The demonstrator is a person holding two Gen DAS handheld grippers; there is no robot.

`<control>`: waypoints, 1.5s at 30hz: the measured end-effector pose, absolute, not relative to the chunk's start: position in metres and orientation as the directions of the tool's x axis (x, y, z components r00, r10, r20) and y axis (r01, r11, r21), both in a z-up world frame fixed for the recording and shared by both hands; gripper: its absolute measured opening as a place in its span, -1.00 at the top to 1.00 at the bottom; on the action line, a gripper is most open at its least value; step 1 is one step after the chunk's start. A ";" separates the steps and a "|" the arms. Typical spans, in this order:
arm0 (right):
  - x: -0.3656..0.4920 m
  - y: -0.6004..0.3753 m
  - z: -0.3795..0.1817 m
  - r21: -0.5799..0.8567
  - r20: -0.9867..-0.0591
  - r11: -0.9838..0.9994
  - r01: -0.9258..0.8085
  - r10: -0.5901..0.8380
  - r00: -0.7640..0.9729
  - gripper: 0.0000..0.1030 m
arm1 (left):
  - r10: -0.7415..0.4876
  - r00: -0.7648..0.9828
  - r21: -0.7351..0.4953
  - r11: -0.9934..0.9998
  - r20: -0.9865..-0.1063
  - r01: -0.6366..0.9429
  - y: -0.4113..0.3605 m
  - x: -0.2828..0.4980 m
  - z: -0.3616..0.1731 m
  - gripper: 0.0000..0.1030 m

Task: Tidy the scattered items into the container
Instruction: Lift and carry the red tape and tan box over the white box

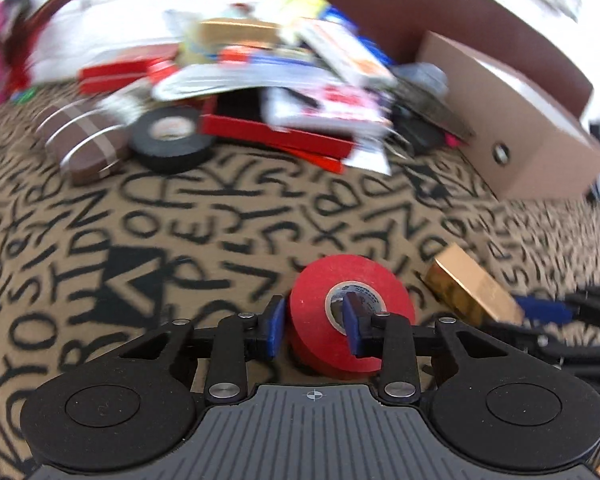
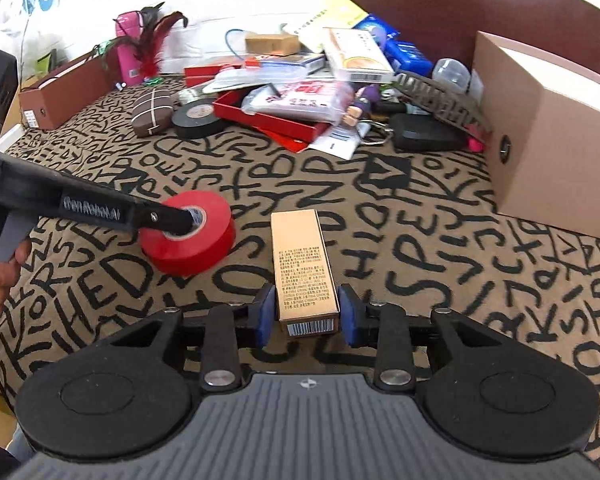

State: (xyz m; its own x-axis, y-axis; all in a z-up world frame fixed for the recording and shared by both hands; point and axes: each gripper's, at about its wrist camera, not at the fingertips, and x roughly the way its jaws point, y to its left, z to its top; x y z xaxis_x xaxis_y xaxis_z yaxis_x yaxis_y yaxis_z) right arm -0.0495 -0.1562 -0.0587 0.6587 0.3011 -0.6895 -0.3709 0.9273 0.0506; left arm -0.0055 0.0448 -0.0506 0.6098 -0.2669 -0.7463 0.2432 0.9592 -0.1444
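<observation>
**Both hand-held grippers at their items on the patterned worktop**

Your left hand-held gripper point(image 1: 313, 326) is straddling the red tape roll point(image 1: 350, 304): one blue pad is sitting against the roll's outer wall, the other is reaching into its core, so the roll's wall is lying between your fingers. Whether the pads are pressing it firmly, you cannot tell from here. The roll is lying flat on the lettered cloth point(image 1: 220, 216).

Your right hand-held gripper point(image 2: 306, 316) is standing partly open around the near end of the gold carton point(image 2: 302, 264), with a slim gap showing at each pad. The carton is lying flat, pointing away from you, just right of the tape roll.

Farther out, a black tape roll point(image 2: 198, 118) is resting beside a red tray point(image 2: 268, 122) in a heap of clutter. The cardboard box point(image 2: 548, 136) is sitting at the far right.
</observation>
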 end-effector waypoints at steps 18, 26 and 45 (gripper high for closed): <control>-0.027 -0.155 -0.066 0.081 -0.721 0.943 -0.324 0.280 0.634 0.21 | -0.210 0.610 -0.043 0.960 -0.764 0.276 0.024 -0.006 -0.051 0.35; -0.024 -0.153 -0.066 0.061 -0.720 0.935 -0.349 0.283 0.633 0.32 | -0.192 0.624 -0.018 0.962 -0.758 0.274 0.016 -0.007 -0.053 0.44; -0.030 -0.229 0.004 0.090 -0.587 0.957 -0.277 0.275 0.761 0.32 | -0.450 0.634 -0.211 0.884 -0.630 0.418 -0.055 0.022 0.027 0.51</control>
